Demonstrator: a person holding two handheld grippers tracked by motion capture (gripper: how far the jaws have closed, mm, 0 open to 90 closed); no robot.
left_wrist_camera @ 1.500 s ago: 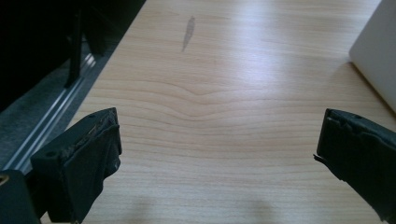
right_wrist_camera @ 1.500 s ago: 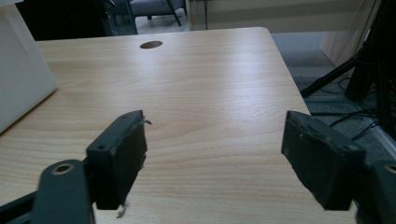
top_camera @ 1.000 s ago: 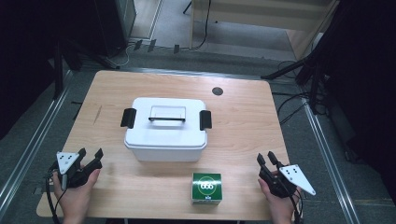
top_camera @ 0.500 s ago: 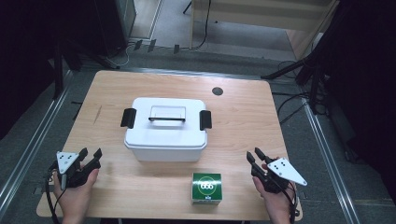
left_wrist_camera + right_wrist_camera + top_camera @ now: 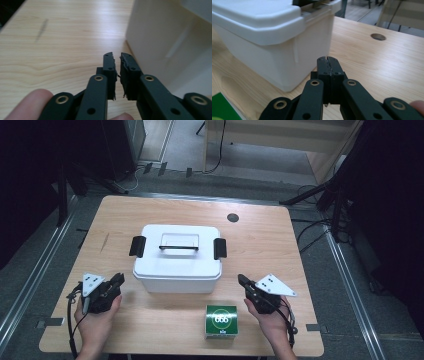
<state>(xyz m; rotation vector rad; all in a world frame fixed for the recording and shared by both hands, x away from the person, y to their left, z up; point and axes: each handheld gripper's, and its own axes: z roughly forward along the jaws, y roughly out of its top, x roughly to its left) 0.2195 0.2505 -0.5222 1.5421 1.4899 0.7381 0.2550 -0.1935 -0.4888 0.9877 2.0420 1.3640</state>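
Here both grippers flank the white lidded plastic storage box (image 5: 177,257), with nothing between their jaws, which have just closed. The left gripper (image 5: 118,280) has it just to its right; the right gripper (image 5: 241,280), slightly nearer, has it left and ahead. Bare wooden table (image 5: 300,250) lies outward of each; a green carton (image 5: 221,320) sits beside the right hand.

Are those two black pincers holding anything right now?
No. The left gripper and right gripper are both shut on nothing, beside the white box, not touching it.
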